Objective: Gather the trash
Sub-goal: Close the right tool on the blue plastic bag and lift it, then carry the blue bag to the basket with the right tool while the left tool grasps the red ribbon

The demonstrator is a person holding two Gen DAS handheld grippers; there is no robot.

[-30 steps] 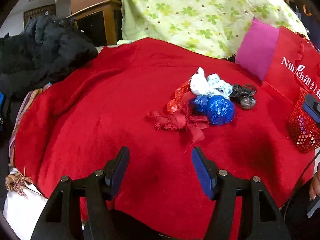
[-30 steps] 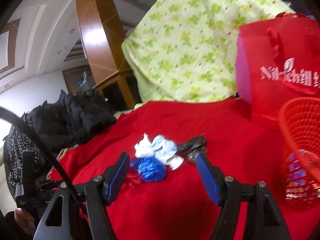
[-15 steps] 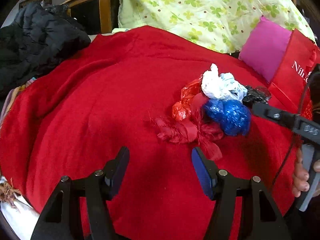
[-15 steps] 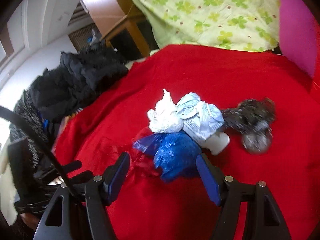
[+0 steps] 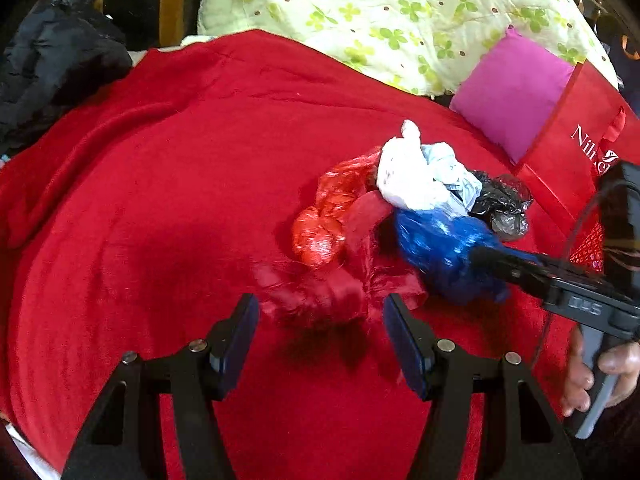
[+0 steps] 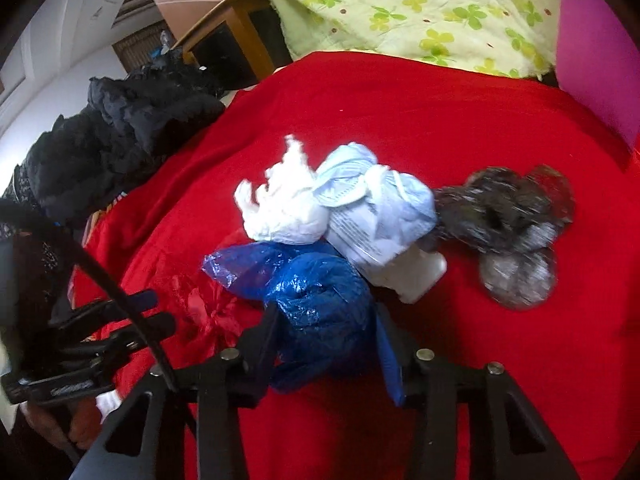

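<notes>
A heap of crumpled trash lies on the red blanket (image 5: 160, 200): a blue plastic bag (image 5: 440, 248) (image 6: 320, 308), red plastic wrap (image 5: 328, 220), dark red shreds (image 5: 320, 292), white tissue (image 5: 408, 176) (image 6: 284, 208), a pale blue wrapper (image 6: 376, 212) and a black bag (image 5: 500, 204) (image 6: 500, 216). My left gripper (image 5: 320, 332) is open, its jaws on either side of the red shreds. My right gripper (image 6: 324, 344) is around the blue bag, jaws narrowed against its sides.
A red mesh basket (image 5: 588, 244) stands at the right beside a red tote bag (image 5: 572, 160) and a pink cushion (image 5: 516, 88). A green-flowered quilt (image 5: 380, 12) is behind. Black clothing (image 5: 52, 68) is piled at the left.
Both grippers moved forward to the heap. The left now straddles the red shreds. The right has reached the blue bag and its jaws have narrowed onto it.
</notes>
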